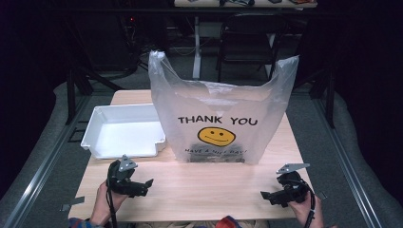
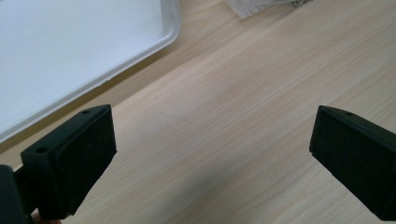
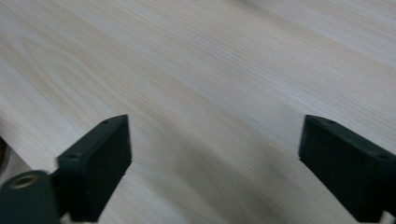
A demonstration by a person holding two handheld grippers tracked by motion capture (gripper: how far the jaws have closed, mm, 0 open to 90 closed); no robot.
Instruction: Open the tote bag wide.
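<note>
left hand-held gripper (image 1: 142, 184) near the front left corner of the tabletop (image 1: 209, 190), jaws spread wide, nothing between them, bare wood beneath. right hand-held gripper (image 1: 267, 195) near the front right corner, jaws likewise spread and empty. plastic bag (image 1: 221, 111) upright at mid-tabletop toward the far edge, mouth open upward, handles up at either side, some flat contents dim at its bottom. white tray (image 1: 95, 128) along the left edge, touching or just beside the bag's left side, seemingly empty.

likely step: reach for the bag. best approached from both sides at once, each hand-held gripper taking one handle high up. pinch a single layer of film squarely before lifting; thin plastic likely to slip or collapse. keep clear of the tray rim on the left.
</note>
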